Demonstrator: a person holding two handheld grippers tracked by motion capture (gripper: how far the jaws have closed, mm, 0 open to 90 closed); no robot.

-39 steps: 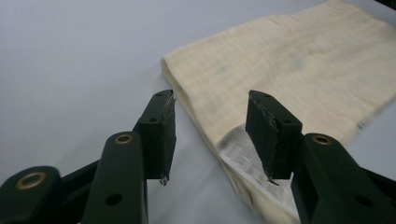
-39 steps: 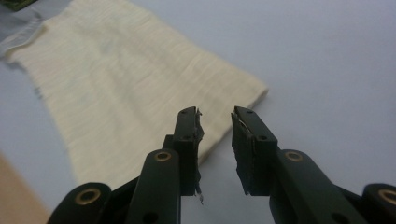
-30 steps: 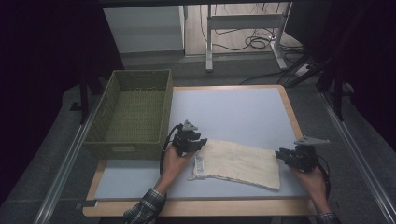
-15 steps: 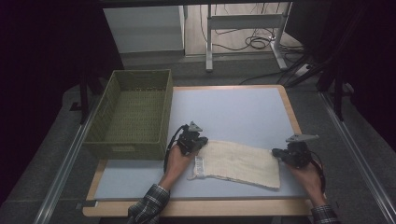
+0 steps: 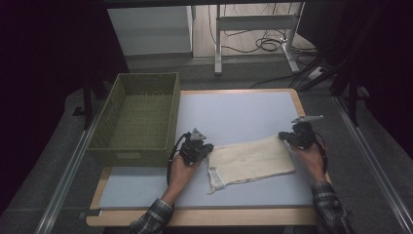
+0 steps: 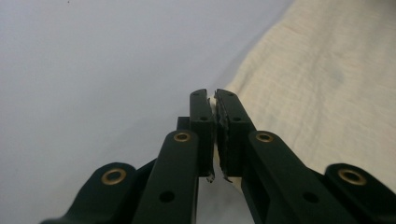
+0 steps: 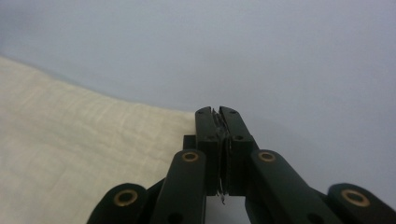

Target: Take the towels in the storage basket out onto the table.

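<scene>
High view: cream cloth (image 5: 253,162) lies flat on the worktop (image 5: 234,114), right of the green basket (image 5: 134,119); left gripper (image 5: 203,150) at its near-left corner, right gripper (image 5: 287,138) at its far-right corner.
Left gripper view: jaws closed together at the cloth (image 6: 327,88) edge, apparently pinching a thin fold.
Right gripper view: jaws shut at the cloth (image 7: 70,154) corner.
Step, judged: corners gripped.
Next: lift both evenly, keeping the cloth taut.

dim room, dark at sides; grey floor (image 5: 272,73); white cabinet (image 5: 151,29) behind counter (image 5: 234,112); metal desk legs (image 5: 253,24); cables (image 5: 265,46) on floor.
</scene>
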